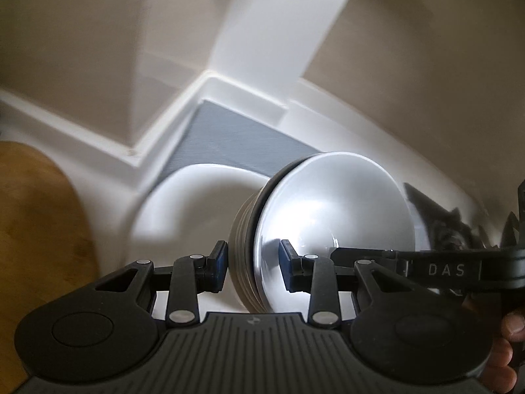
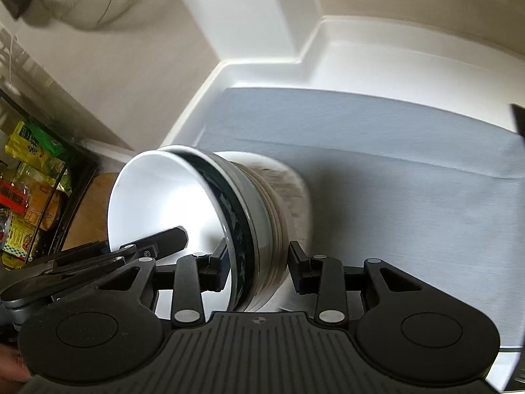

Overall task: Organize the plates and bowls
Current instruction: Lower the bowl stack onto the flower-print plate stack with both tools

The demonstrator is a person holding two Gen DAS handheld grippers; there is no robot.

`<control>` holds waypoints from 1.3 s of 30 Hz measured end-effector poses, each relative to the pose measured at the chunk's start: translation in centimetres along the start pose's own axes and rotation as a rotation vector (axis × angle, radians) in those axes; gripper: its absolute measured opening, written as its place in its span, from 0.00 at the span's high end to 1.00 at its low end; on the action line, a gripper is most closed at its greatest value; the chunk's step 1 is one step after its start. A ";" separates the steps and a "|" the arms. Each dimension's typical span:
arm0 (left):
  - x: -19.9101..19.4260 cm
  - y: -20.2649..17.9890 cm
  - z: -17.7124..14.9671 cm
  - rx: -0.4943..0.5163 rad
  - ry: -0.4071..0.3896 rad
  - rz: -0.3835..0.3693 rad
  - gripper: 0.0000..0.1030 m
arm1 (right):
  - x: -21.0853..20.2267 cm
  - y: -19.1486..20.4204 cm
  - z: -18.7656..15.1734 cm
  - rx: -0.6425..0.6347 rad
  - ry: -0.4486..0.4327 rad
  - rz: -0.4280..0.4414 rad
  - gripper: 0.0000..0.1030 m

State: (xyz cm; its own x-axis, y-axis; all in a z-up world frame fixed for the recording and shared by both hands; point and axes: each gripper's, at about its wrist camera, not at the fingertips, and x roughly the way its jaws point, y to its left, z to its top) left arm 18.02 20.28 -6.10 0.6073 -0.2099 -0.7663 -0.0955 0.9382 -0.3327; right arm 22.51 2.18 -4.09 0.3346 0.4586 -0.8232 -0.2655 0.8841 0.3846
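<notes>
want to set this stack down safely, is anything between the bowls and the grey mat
Nothing visible blocks it. Both grippers, left and right, straddle the rims of the nested bowl stack, and the grey mat beyond it lies bare. A white plate sits on the mat's left part, beside the stack.

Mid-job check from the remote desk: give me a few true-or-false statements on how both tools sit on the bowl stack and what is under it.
1. The left tool clamps the rims of the nested stack of white bowls. True.
2. The right tool hangs open, away from the stack. False: its fingers close on the stack's rims from the opposite side.
3. The stack stands upright, openings facing up. False: it is tipped on its side.
4. A grey-blue cloth mat covers the white counter beyond the stack. True.
5. The topmost bowl has a dark blue patterned outside. True.
</notes>
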 end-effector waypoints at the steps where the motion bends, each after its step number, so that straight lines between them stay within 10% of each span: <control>1: 0.2 0.6 0.1 0.001 0.006 0.002 0.64 | 0.6 0.6 0.1 -0.006 0.003 0.001 0.63; 39: 2.9 3.9 1.0 0.069 0.064 -0.037 0.65 | 5.2 2.6 -0.8 0.131 0.056 -0.060 0.60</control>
State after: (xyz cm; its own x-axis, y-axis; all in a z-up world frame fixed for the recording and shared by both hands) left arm 20.26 23.59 -9.08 0.5576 -0.2600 -0.7883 -0.0183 0.9456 -0.3248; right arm 22.81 6.76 -7.70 0.2947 0.4020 -0.8669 -0.1252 0.9156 0.3820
